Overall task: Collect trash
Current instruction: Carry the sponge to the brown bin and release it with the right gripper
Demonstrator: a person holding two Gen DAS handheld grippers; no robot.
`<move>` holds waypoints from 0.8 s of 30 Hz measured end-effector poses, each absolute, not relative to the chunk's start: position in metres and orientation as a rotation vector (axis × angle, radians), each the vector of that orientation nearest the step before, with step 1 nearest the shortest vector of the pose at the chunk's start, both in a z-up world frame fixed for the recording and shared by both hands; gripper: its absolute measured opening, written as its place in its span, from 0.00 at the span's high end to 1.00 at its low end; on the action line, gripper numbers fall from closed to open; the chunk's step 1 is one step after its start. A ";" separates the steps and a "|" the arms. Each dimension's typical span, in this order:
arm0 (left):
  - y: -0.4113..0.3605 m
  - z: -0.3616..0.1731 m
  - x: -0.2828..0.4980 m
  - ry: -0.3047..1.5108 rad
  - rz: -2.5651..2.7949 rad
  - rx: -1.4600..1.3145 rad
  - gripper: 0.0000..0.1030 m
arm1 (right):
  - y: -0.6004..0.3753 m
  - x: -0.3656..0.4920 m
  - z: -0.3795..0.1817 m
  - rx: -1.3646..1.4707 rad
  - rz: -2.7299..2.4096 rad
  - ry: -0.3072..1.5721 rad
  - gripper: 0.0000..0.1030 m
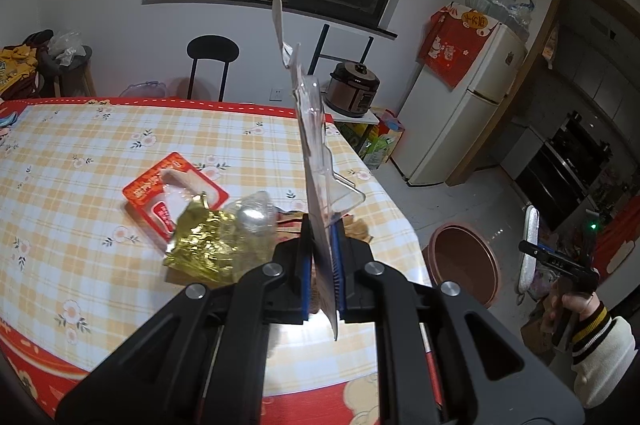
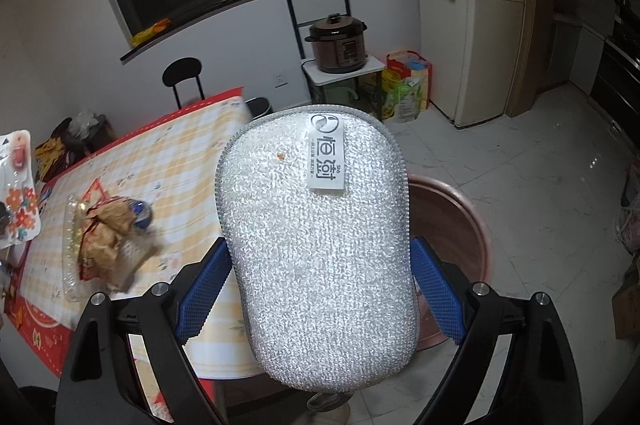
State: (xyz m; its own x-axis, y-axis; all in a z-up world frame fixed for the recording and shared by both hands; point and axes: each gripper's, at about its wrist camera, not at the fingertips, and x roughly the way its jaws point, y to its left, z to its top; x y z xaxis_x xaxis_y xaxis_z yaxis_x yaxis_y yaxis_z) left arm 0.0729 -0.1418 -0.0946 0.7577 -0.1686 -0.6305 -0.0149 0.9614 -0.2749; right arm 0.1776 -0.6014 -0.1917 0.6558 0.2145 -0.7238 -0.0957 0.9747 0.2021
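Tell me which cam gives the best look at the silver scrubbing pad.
Right wrist. The silver scrubbing pad fills the frame face-on between the right gripper's blue pads, its white label readable. The left wrist view only catches the pad edge-on at far right, a thin pale strip above the brown bin.

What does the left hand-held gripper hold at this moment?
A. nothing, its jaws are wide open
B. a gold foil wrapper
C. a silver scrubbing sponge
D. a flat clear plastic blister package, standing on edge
D: in the left wrist view the left hand-held gripper is shut on the clear plastic blister package, while the gold foil wrapper lies on the table.
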 end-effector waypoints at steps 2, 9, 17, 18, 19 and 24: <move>-0.156 -0.094 0.076 0.710 -0.075 -0.268 0.88 | -0.612 0.186 -0.195 0.155 0.170 0.840 0.15; -0.197 -0.093 0.080 0.714 -0.049 -0.258 0.88 | -0.643 0.222 -0.211 0.190 0.169 0.857 0.14; -0.229 -0.096 0.085 0.728 -0.064 -0.240 0.88 | -0.663 0.237 -0.205 0.221 0.153 0.839 0.05; -0.234 -0.096 0.087 0.728 -0.075 -0.235 0.88 | -0.664 0.236 -0.201 0.221 0.156 0.828 0.05; -0.240 -0.096 0.088 0.727 -0.083 -0.231 0.88 | -0.666 0.233 -0.197 0.220 0.157 0.817 0.05; -0.273 -0.096 0.102 0.733 -0.155 -0.207 0.88 | -0.676 0.213 -0.167 0.201 0.147 0.747 0.05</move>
